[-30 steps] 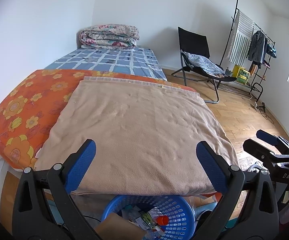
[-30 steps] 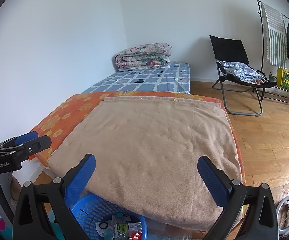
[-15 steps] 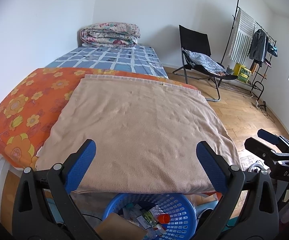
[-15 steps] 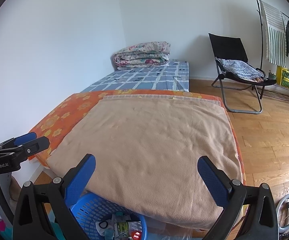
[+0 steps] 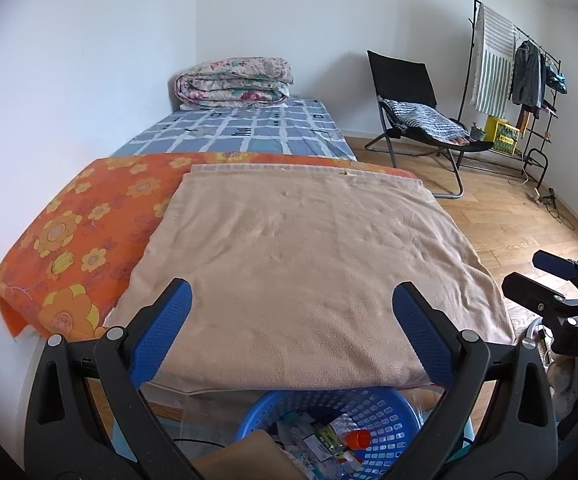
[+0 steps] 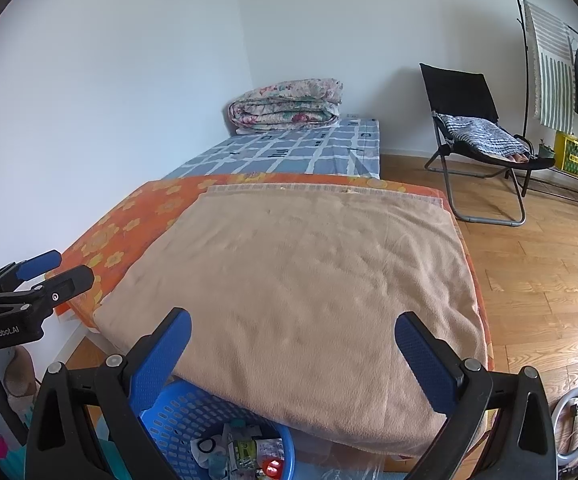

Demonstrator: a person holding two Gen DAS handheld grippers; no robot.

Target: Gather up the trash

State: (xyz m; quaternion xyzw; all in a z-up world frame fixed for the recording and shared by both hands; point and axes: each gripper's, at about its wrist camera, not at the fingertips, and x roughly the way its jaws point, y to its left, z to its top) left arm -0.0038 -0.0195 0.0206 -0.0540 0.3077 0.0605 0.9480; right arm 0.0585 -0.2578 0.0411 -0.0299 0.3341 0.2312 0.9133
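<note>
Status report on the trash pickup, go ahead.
Left tongs open, empty. Right tongs open, empty. Blue basket at bed foot, holding wrappers and a red cap. No loose trash visible on beige blanket.

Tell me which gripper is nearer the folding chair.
Right, as far as I can judge. The right gripper is on the folding chair side of the bed; the left gripper is toward the wall side, farther from it. Both are open above the blue basket.
</note>
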